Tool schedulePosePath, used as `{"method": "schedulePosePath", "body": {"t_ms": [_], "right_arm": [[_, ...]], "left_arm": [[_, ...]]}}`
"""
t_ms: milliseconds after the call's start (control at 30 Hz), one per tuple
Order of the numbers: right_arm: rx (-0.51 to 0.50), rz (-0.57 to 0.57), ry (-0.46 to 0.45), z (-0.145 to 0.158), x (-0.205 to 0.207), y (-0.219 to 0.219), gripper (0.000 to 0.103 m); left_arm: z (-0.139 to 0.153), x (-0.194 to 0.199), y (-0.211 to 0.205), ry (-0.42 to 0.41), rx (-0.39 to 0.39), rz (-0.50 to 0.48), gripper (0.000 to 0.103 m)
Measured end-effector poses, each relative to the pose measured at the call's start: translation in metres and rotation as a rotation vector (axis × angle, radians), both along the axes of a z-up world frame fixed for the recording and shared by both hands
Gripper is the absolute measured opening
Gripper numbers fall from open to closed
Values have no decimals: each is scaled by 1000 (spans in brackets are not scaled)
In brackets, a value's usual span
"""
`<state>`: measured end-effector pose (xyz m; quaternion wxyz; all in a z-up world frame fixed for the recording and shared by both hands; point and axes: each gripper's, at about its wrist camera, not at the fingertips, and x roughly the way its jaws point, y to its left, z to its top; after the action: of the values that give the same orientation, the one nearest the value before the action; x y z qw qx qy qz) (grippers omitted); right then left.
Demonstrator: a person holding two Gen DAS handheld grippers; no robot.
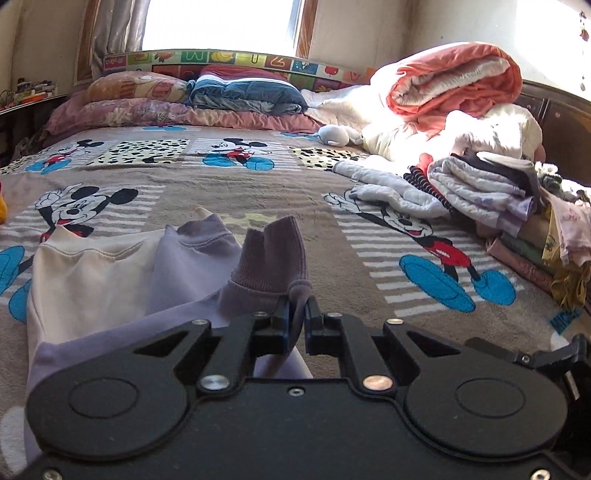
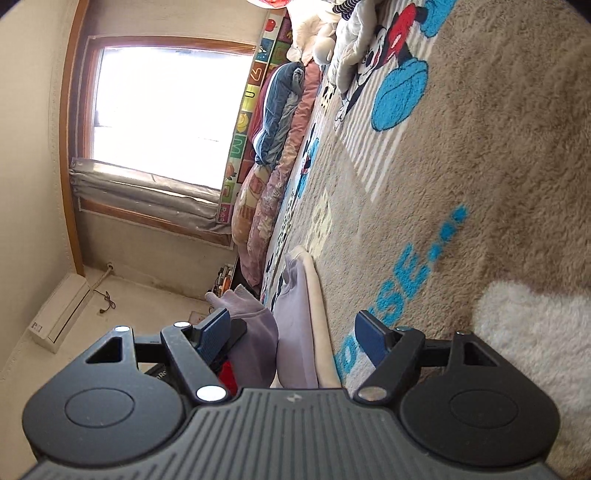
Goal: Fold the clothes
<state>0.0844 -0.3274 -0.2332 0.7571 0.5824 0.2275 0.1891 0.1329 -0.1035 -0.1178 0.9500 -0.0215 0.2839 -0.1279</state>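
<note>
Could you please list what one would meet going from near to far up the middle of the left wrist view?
Left claw shut on the lilac sleeve cuff → bare brown blanket → Mickey Mouse print → folded blue quilt → colourful alphabet headboard → bright window.

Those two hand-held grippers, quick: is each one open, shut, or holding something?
Left hand-held gripper: shut on the lilac sleeve of the sweatshirt.
Right hand-held gripper: open, holding nothing; the sweatshirt lies between its fingers.
</note>
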Motion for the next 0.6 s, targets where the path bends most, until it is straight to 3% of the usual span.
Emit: {"method": "schedulePosePath", "body": {"t_ms": [200, 400, 533, 600], "right_arm": [[1, 6, 5, -6, 10, 2, 75], [-75, 38, 2, -4, 29, 20, 75], [-127, 91, 19, 4, 40, 27, 75], [-104, 108, 36, 5, 53, 32, 75]], "left_arm": [[12, -18, 37, -2, -77, -10, 14], [27, -37, 76, -9, -164, -11, 17], [30, -59, 135, -18, -198, 110, 23], [25, -71, 163, -4, -199, 175, 24]]}}
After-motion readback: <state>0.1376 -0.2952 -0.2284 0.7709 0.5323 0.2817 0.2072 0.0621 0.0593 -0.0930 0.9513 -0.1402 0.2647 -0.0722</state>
